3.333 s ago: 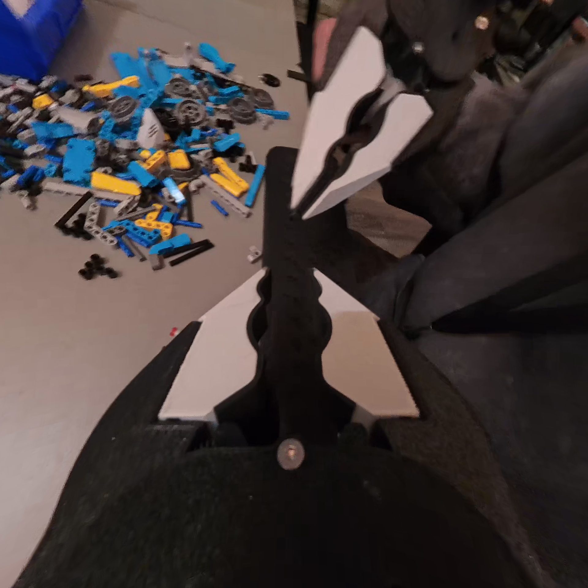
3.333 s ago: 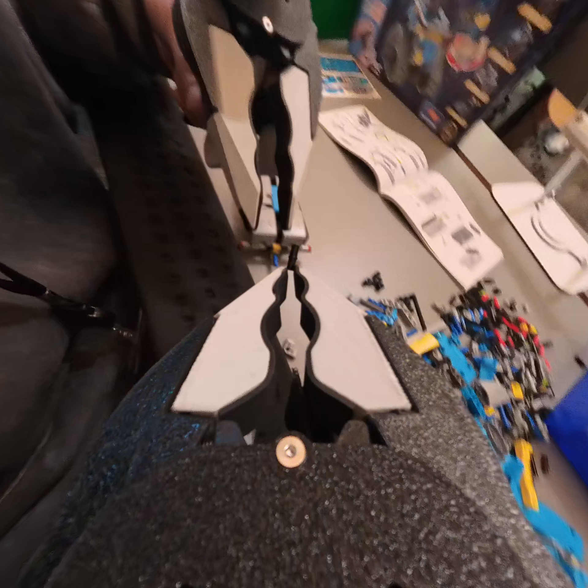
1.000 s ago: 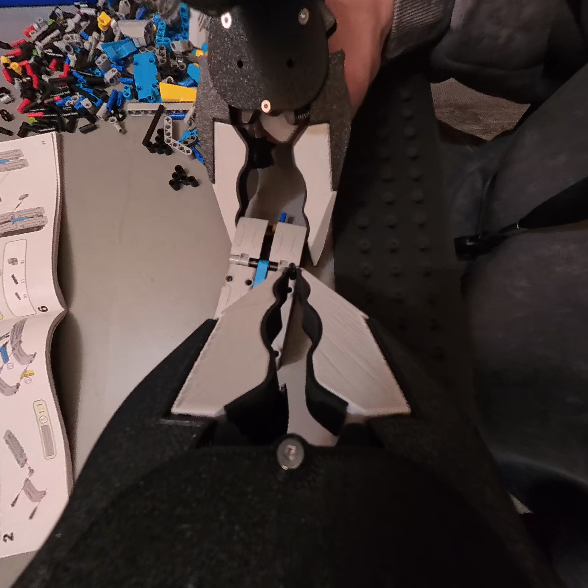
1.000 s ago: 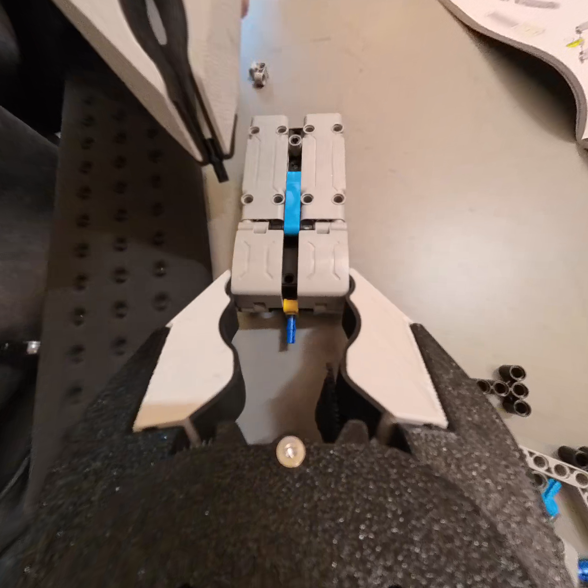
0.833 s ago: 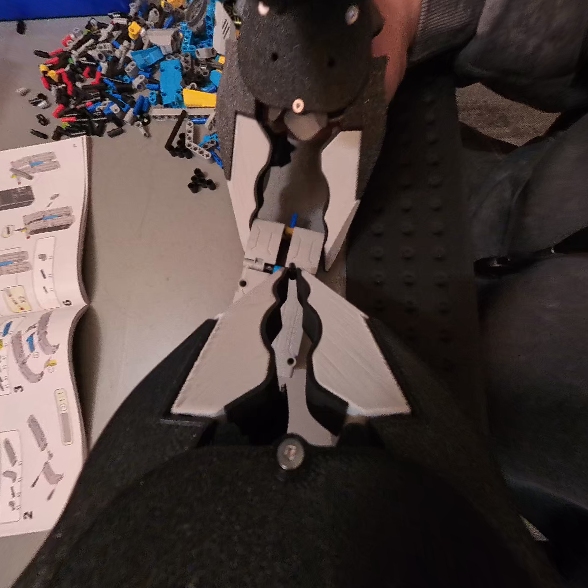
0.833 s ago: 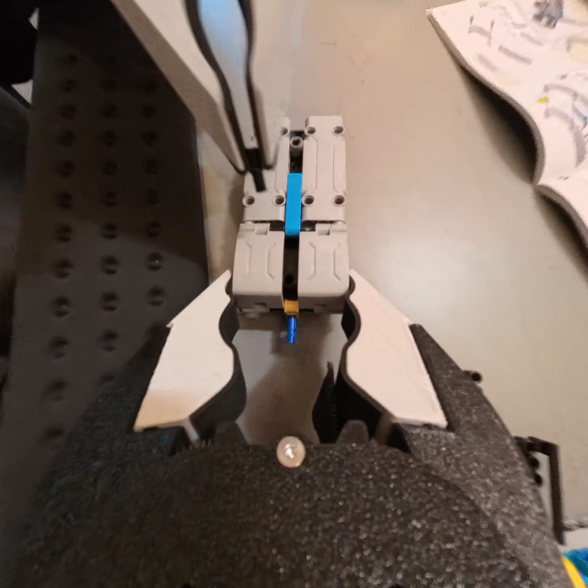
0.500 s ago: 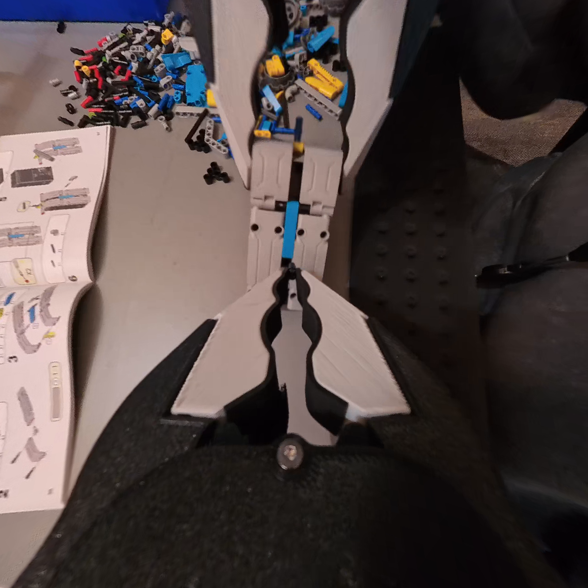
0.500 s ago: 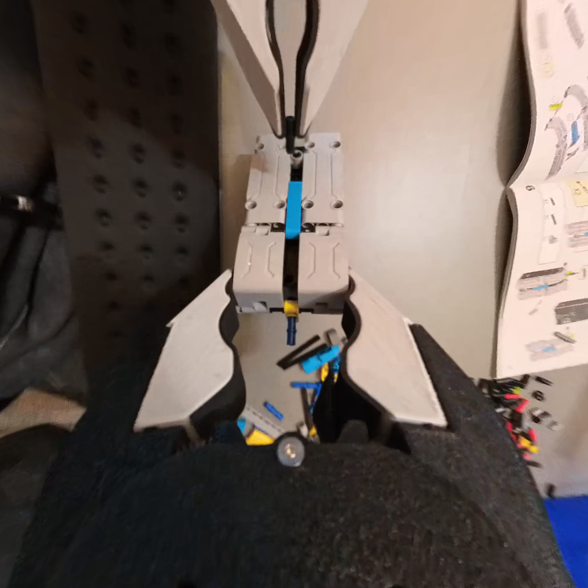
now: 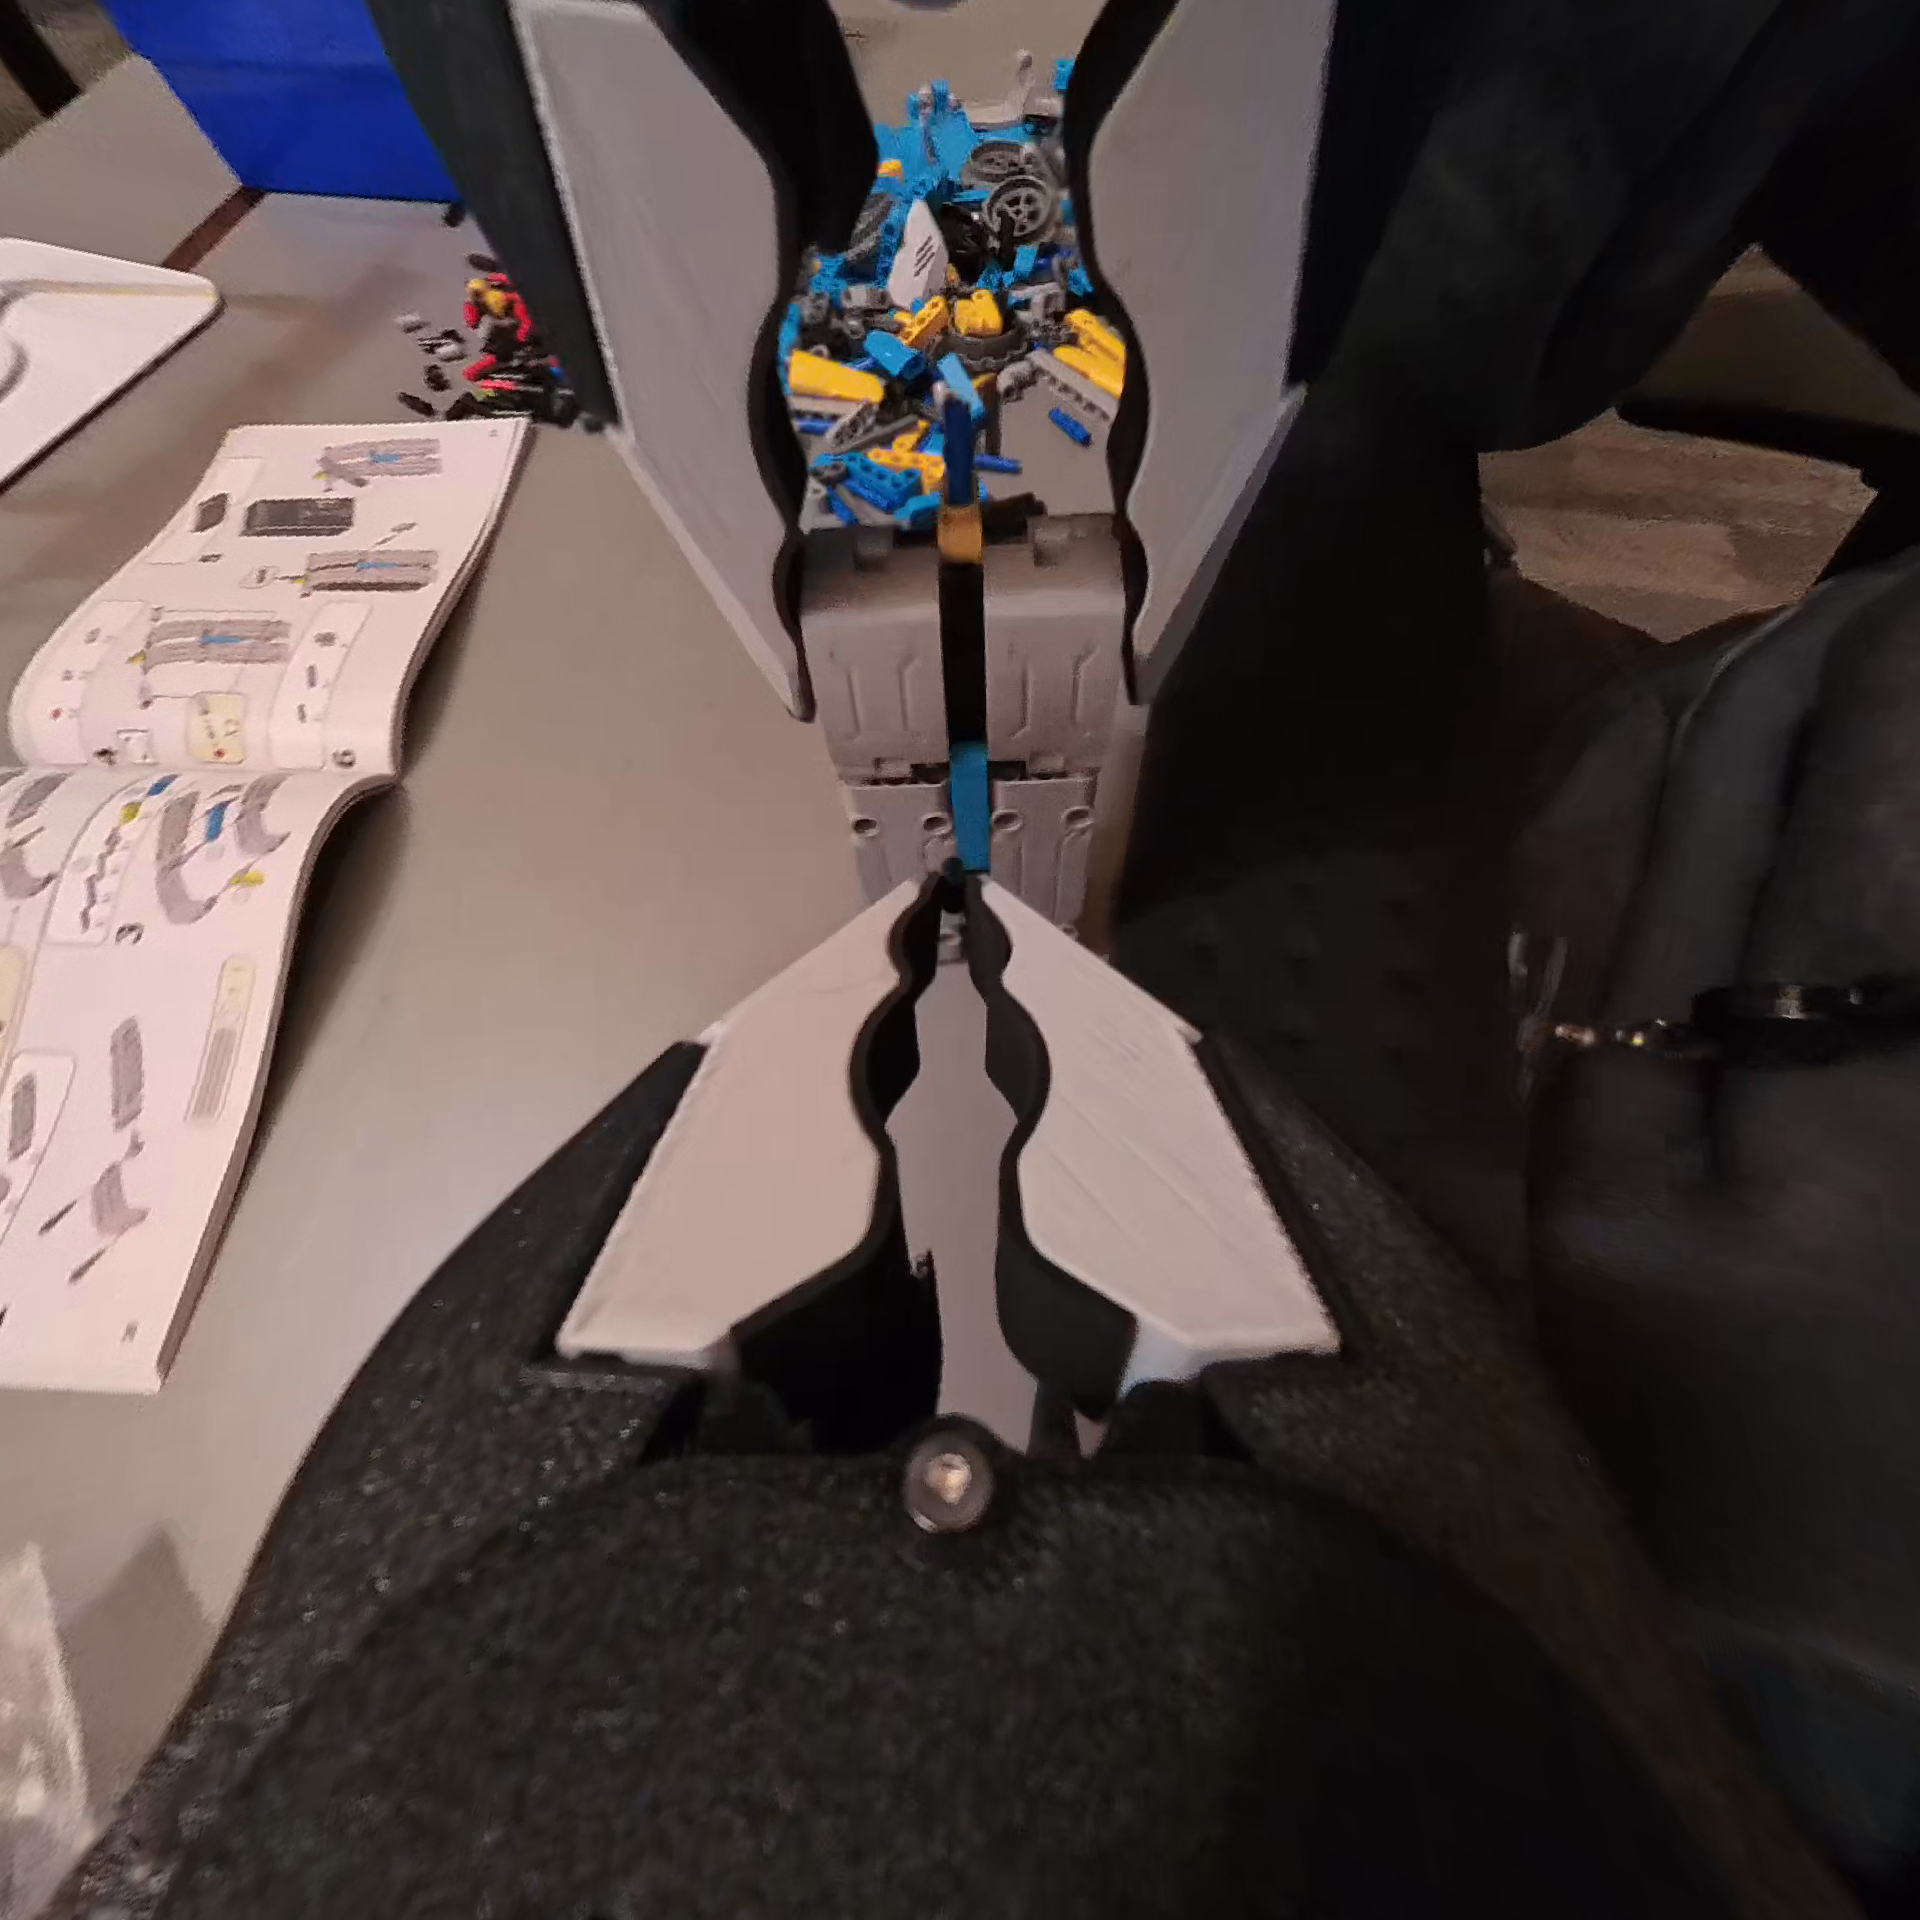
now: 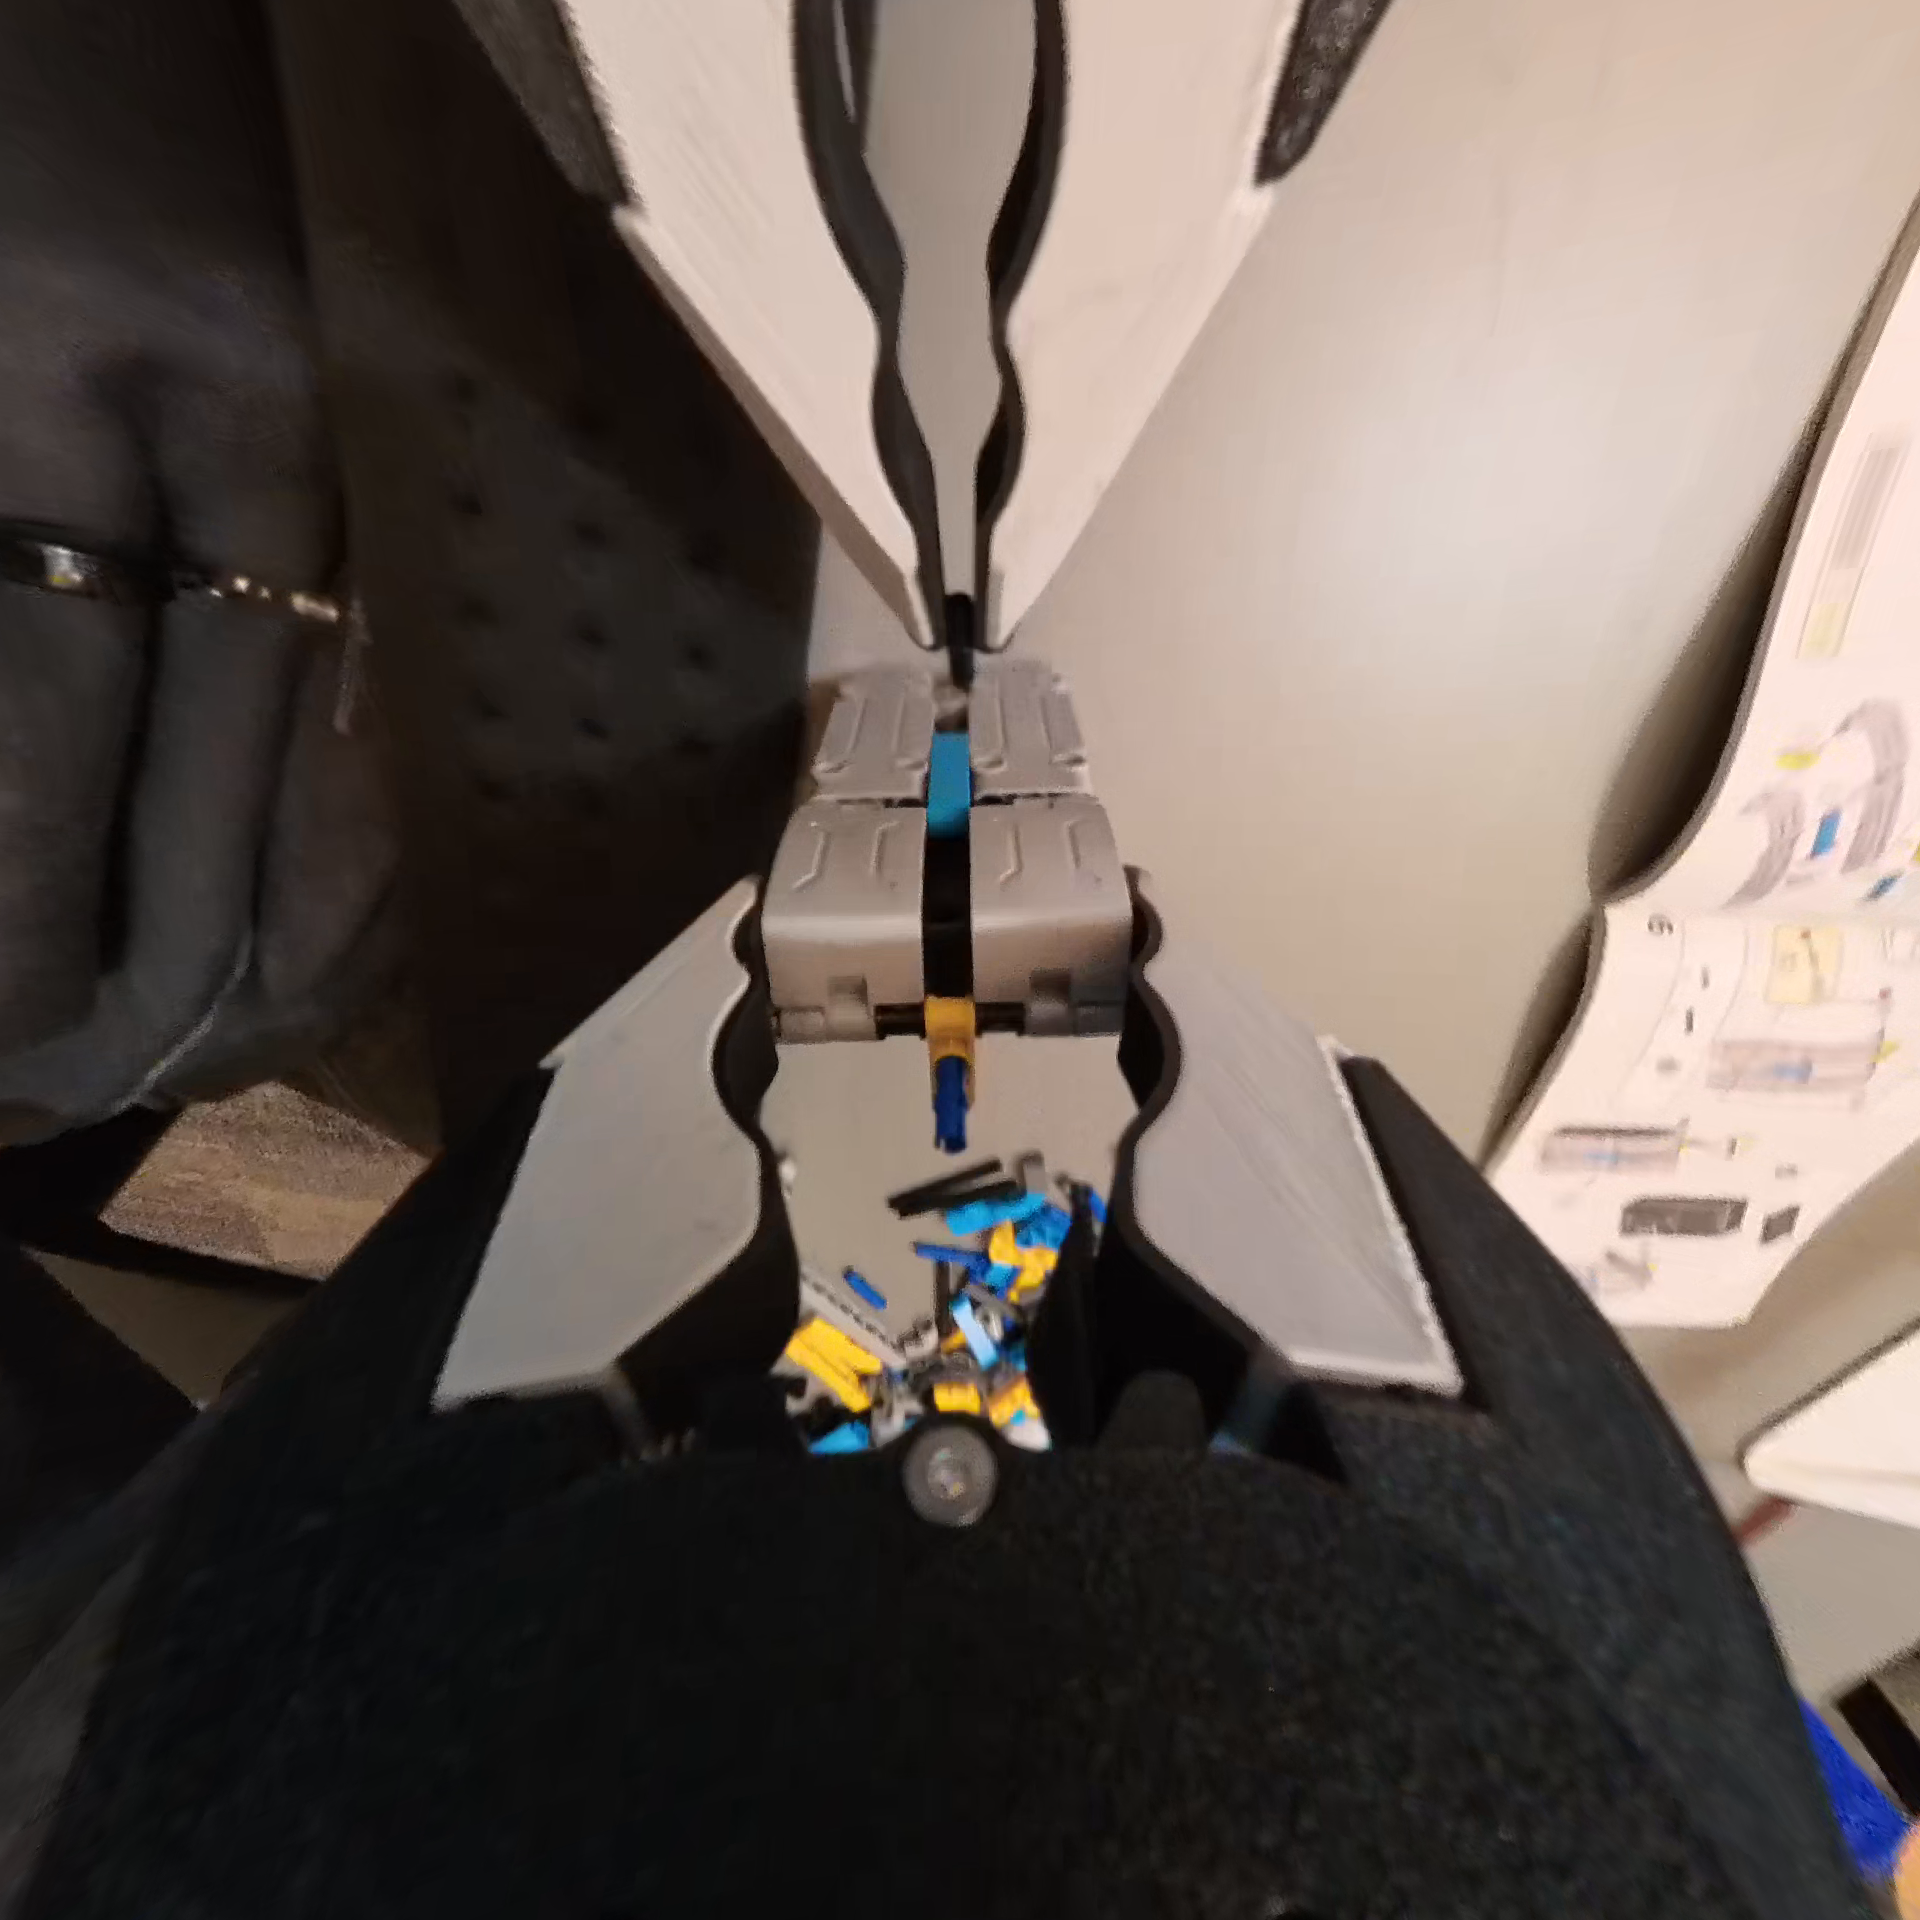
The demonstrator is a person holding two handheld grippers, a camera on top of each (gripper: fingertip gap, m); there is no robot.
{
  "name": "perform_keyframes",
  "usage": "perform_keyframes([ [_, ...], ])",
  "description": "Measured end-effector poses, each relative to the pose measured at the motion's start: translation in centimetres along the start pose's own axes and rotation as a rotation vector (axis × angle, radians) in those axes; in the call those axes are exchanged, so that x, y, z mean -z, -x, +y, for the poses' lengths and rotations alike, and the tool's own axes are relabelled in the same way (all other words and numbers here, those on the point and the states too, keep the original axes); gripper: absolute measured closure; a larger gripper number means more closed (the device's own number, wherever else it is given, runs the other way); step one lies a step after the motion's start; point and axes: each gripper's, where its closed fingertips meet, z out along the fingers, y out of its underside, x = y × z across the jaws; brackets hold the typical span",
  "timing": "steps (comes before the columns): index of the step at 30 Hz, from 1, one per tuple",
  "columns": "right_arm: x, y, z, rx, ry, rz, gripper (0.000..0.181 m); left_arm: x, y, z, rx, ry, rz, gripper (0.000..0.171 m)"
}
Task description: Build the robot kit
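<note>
- A grey table (image 9: pixel 582 727) carries everything.
- An open instruction booklet (image 9: pixel 197 790) lies on the left side of the table in the left wrist view, pages curving up from the spine; the right wrist view shows it at the right edge (image 10: pixel 1766 987).
- A heap of loose building bricks (image 9: pixel 935 343), blue, yellow, grey and black, lies at the far end of the table.
- A smaller scatter of red and black pieces (image 9: pixel 488 343) lies left of the heap.
- A blue bin (image 9: pixel 281 94) stands at the far left.
- A white sheet (image 9: pixel 73 343) lies at the far left, beyond the booklet.
- Dark fabric (image 9: pixel 1662 935) fills the right side.
</note>
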Motion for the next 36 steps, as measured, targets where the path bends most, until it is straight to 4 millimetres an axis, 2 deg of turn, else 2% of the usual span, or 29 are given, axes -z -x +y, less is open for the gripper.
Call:
perform_keyframes([
  [3, -0.3, 0.2, -1.8, -0.004, -0.054, -0.024, 0.117, 1.3, -0.4, 0.6, 0.008, -0.042, -0.015, 0.168],
  [6, -0.3, 0.3, -2.3, -0.011, -0.088, -0.013, 0.117, 1.9, -0.8, 0.3, 0.014, -0.097, -0.021, 0.168],
  [13, 0.3, -0.5, -3.5, -0.007, -0.221, 0.108, 0.116, 1.5, -1.0, -0.6, 0.015, -0.139, -0.009, 0.168],
  [16, 1.6, -1.4, -3.8, -0.033, -0.320, 0.243, 0.118, 1.4, -1.0, -0.9, 0.025, -0.147, -0.002, 0.168],
  [21, 3.9, -0.2, -4.5, -0.131, -0.628, 0.272, 0.114, 0.5, -0.8, -0.4, 0.031, -0.118, 0.006, 0.168],
  [25, 7.1, 0.7, -2.6, -0.326, -0.875, 0.354, 0.104, 0.5, -0.7, -0.1, 0.039, -0.107, 0.000, 0.168],
  [26, 7.5, 0.7, -1.5, -0.423, -0.926, 0.391, 0.108, 0.5, -0.7, -0.1, 0.043, -0.109, 0.003, 0.168],
  [27, 7.1, 1.1, -0.5, -0.511, -0.956, 0.395, 0.113, 0.4, -0.8, -0.1, 0.048, -0.112, 0.007, 0.168],
  [28, 6.1, 1.8, 0.1, -0.597, -0.974, 0.379, 0.109, 0.4, -0.8, -0.2, 0.049, -0.115, 0.008, 0.168],
  [30, 3.2, 2.6, 1.2, -0.791, -0.985, 0.379, 0.112, 0.2, -0.8, -0.4, 0.047, -0.119, 0.004, 0.168],
  [32, 1.0, 3.5, -0.1, -0.868, -1.063, 0.350, 0.106, -0.1, -1.1, -0.7, 0.047, -0.116, 0.021, 0.168],
  [33, 0.4, 3.4, -0.5, -0.880, -1.089, 0.378, 0.100, -0.3, -1.3, -0.8, 0.048, -0.112, 0.035, 0.168],
  [36, 0.0, 1.9, -1.4, -0.892, -1.095, 0.441, 0.103, -1.1, -1.7, -0.6, 0.022, -0.082, 0.050, 0.168],
])
